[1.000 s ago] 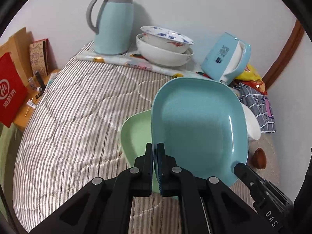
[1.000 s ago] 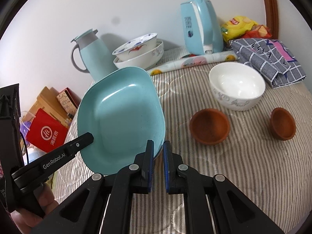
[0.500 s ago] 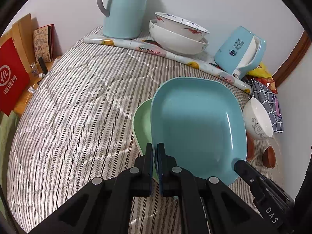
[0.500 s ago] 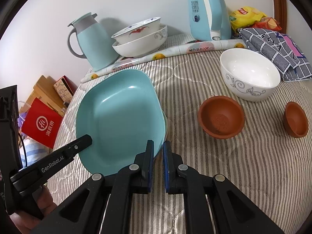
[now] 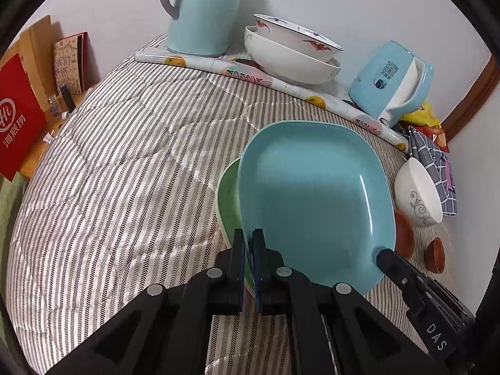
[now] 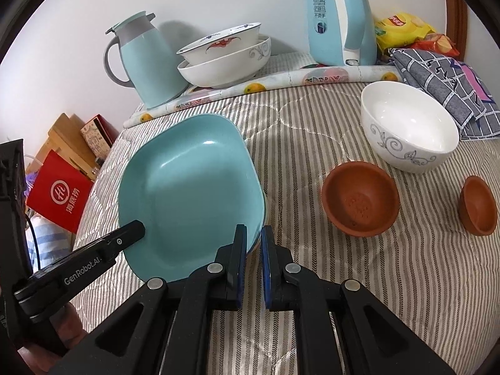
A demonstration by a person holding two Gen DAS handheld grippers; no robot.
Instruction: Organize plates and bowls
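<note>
Both grippers clamp the blue plate [image 5: 315, 200] at once. Left gripper [image 5: 249, 243] pinches the plate's near-left rim, jaws nearly together on the edge. Right gripper [image 6: 253, 240] pinches the near-right rim, jaws drawn tight on it.

Blue plate sits over a green plate [image 5: 228, 197], which shows only as a crescent past the blue plate's left edge. Whether the blue plate rests fully on it cannot be told. Both lie over the striped quilted cover [image 5: 125, 187].

Placed from the blue plate:
- right, near: large brown bowl [image 6: 359, 200], upright on the cover
- farther right: small brown bowl [image 6: 478, 206], tipped toward the camera
- right and behind: white bowl with scroll pattern [image 6: 409, 131], upright
- behind: two stacked white bowls [image 6: 225, 56], nested, on a fruit-print mat [image 6: 268, 86]
- behind-left: blue thermos jug [image 6: 147, 62]
- behind-right: blue kettle [image 6: 340, 18]
</note>
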